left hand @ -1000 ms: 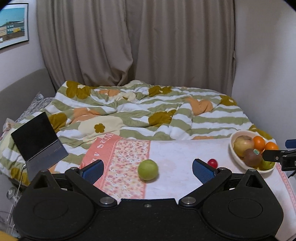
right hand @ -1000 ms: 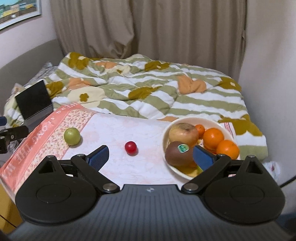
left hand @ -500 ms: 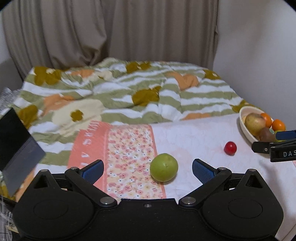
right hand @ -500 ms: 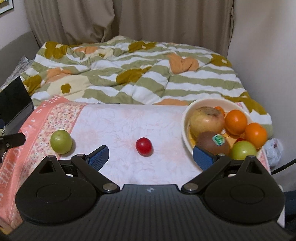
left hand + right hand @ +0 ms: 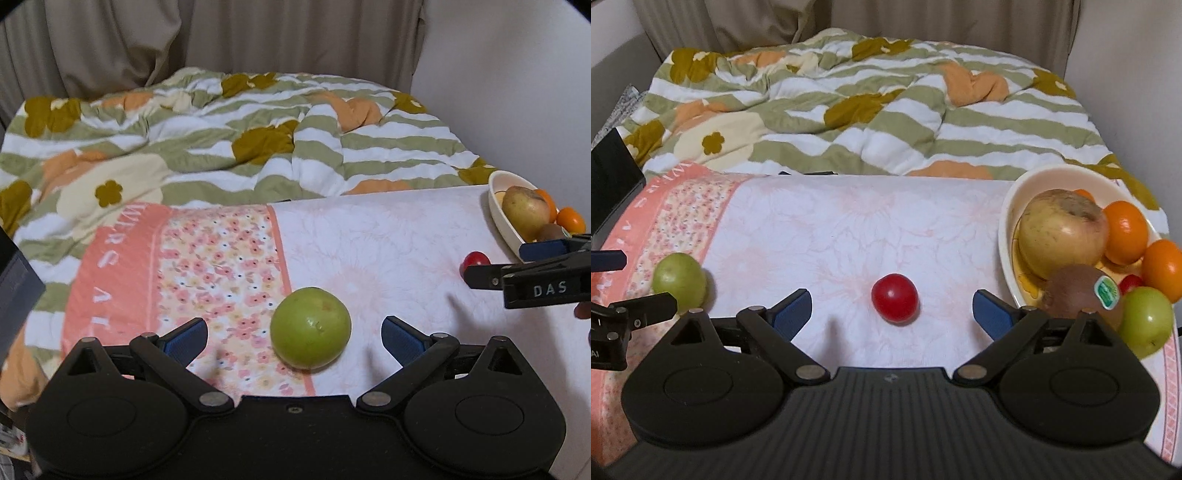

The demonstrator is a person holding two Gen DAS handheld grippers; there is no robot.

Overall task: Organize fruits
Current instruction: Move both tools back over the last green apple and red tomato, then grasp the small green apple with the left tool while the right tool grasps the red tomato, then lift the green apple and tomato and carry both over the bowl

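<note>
Left wrist view: the left gripper (image 5: 293, 338) is sitting low over the table with its jaws spread wide and nothing between the pads. The green fruit (image 5: 310, 328) is lying on the tablecloth (image 5: 388, 236) between the two blue fingertips, touching neither, right where the flowered band meets the white part. The step in hand looks like the approach to a pickup; the next move calls for easing forward a little so the pads flank the fruit's widest part, then closing gently, since a round fruit can roll away on cloth. There is open room on both sides of the fruit. The right gripper (image 5: 524, 266) is reaching in from the right edge, near the red tomato (image 5: 475, 259), with the bowl (image 5: 496, 206) just beyond it at the table's far right corner.

Right wrist view: the right gripper (image 5: 892, 312) is also gaping wide and holding nothing. The red tomato (image 5: 894, 298) is resting between its fingertips, apart from both. The bowl (image 5: 1006, 236) is standing just to the right, already crowded with an apple, oranges, a kiwi and a green fruit, so free space inside looks tight. The white cloth between tomato and bowl is bare, giving a short, unobstructed path. The bedspread (image 5: 868, 110) is lying beyond the table's far edge.
</note>
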